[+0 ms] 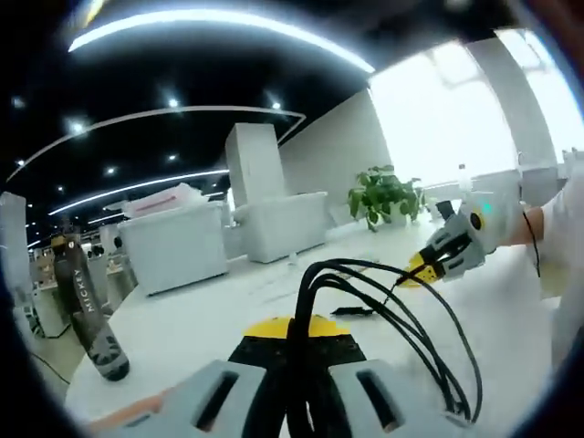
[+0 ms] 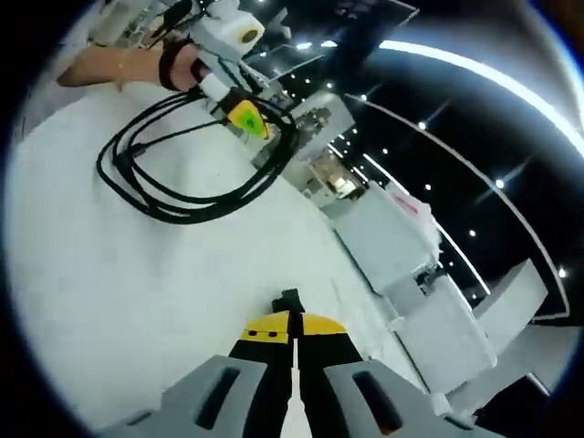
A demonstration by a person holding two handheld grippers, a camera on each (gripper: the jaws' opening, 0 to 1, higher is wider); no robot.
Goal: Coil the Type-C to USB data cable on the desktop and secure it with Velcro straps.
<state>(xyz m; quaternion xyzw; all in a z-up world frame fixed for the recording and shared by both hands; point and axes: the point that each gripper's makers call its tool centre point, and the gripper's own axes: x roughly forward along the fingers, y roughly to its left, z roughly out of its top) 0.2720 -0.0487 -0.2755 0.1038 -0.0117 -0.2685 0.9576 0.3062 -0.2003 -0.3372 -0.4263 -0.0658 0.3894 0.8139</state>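
Between the jaws of your left tongs [image 1: 297, 365] in the left gripper view sits the black data cable [image 1: 401, 315], gathered into several loops that rise from the jaws, arch to the right and come back down beside the right jaw. Your left tongs are clamped on that bundle. Seen from the right gripper view, the same coil [image 2: 182, 173] hangs as a rough ring over the white surface [image 2: 109, 301], with the left tongs [image 2: 245, 119] gripping it at its upper right edge and your hand [image 2: 119, 64] behind them.

Your right tongs [image 2: 294, 351] are nearly closed, the jaws drawn close together. A thin black strand runs up between them to a small black piece [image 2: 290, 301] at their tips; whether this is a cable end or a strap, you cannot tell. In the left gripper view the right tongs [image 1: 427, 266] reach in from the right, tips near the far side of the loops, with a small black item [image 1: 351, 312] lying on the surface [image 1: 201, 319] just below them.

Farther off stand a potted plant [image 1: 383, 196] and a dark bottle [image 1: 87, 306] at the surface's left edge.
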